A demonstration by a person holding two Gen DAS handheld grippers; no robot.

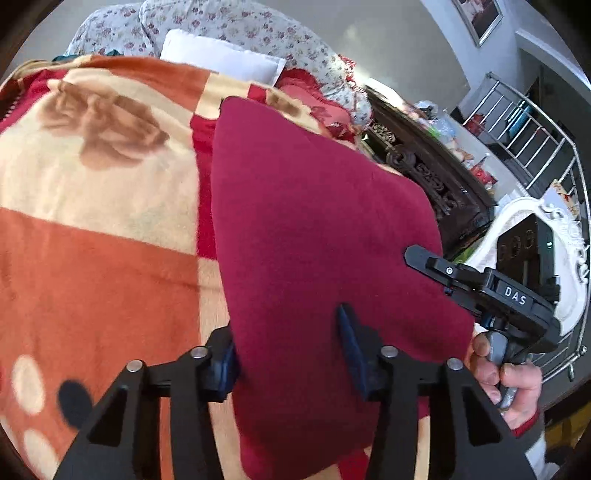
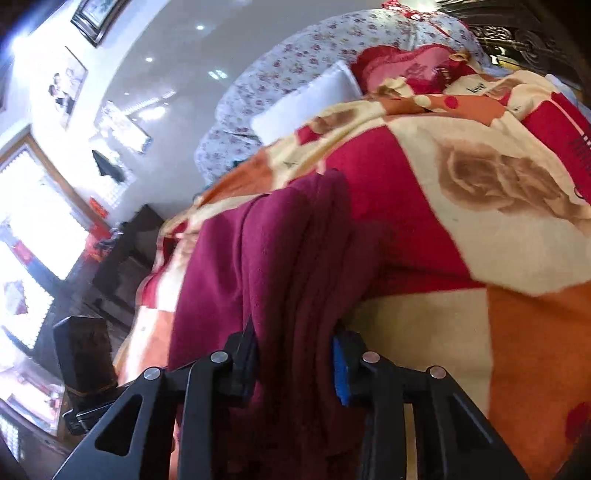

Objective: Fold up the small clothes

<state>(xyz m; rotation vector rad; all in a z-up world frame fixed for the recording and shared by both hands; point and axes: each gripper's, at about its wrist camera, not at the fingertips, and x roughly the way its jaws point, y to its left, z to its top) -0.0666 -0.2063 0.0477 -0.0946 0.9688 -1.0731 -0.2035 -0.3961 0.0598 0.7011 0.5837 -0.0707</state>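
Maroon knitted cloth, a small soft garment (image 1: 314,229), fills the middle of my left wrist view, spread out over the fleecy orange, cream and red rose-patterned blanket (image 1: 92,206) on the bed. My left tongs (image 1: 291,354) stand apart with the near edge of the garment running between the blue-padded fingers (image 1: 352,347); the fingers are spread rather than pressed, and I cannot tell whether they grip the cloth. At the right edge of the garment my right tongs (image 1: 417,256) reach in from the side, black with white letters on the body, and my right hand (image 1: 509,376) wraps the handle below. Behind the blanket lie a white pillow (image 1: 221,59) and a floral-print quilt (image 1: 251,26); a dark carved wooden headboard (image 1: 424,162) runs along the right. In the right wrist view the same maroon garment (image 2: 280,266) hangs bunched in vertical folds, and my right tongs (image 2: 295,350) pinch that bundle between the blue pad (image 2: 341,365) and the black finger opposite. The rose blanket (image 2: 480,184) stretches away behind, and the white pillow (image 2: 310,99) sits beyond it.
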